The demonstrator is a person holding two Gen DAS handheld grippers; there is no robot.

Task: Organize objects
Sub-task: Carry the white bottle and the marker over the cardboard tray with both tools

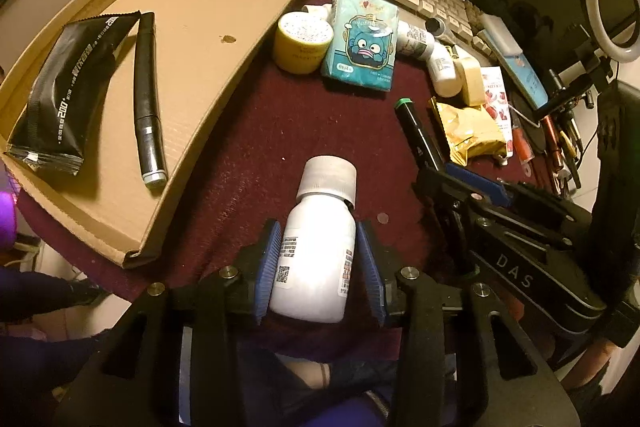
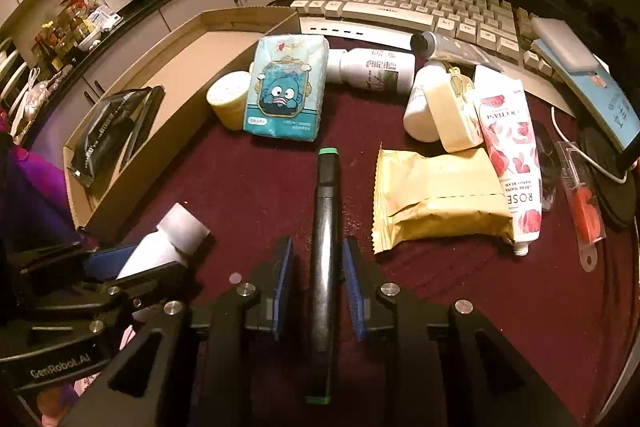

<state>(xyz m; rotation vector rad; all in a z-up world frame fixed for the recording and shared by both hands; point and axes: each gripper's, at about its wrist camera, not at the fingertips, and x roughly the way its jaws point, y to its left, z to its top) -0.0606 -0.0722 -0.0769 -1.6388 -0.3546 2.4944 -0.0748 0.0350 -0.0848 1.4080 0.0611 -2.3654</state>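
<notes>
A white bottle [image 1: 316, 251] with a white cap lies on the dark red cloth [image 1: 256, 147], cap pointing away, between the blue pads of my left gripper [image 1: 319, 227]. The pads flank it closely with a sliver of gap on the right, so the gripper is open. A black marker [image 2: 326, 227] with green ends lies lengthwise between the pads of my right gripper [image 2: 317, 243], which stands open with clear gaps on both sides. The cardboard tray [image 1: 240, 63] at the left holds a black pouch [image 1: 68, 87] and a dark pen-like tube [image 1: 146, 99].
Behind the grippers lie a teal tissue pack [image 2: 286, 87], a yellow jar [image 2: 228, 99], white bottles [image 2: 372, 67], a gold snack packet [image 2: 436, 195], a rose hand-cream tube [image 2: 512, 155] and tape [image 2: 452, 115]. A keyboard [image 2: 420, 3] runs along the back. A ring light [image 1: 616, 7] stands at the right.
</notes>
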